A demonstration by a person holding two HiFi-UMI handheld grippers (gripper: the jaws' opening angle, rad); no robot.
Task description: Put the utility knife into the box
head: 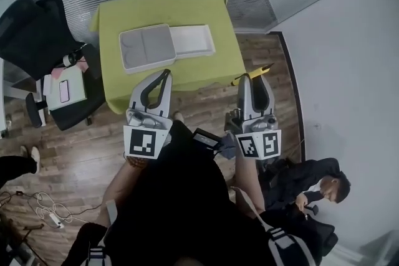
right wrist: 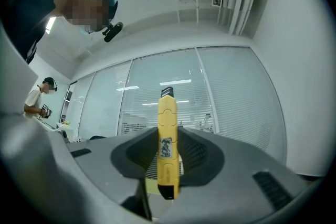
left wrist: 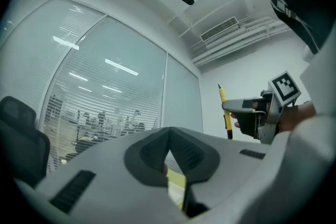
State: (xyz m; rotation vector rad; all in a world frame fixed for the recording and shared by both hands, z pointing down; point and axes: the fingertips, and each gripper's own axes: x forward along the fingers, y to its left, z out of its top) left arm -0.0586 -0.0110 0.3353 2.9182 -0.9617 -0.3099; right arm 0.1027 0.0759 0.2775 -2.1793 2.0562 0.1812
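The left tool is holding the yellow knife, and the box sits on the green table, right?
No: the right tool holds the yellow knife, as the right gripper view shows; the left tool is shut, empty. The box does sit on the green table.

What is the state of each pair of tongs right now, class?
Left tongs: closed, empty.
Right tongs: closed on the utility knife.
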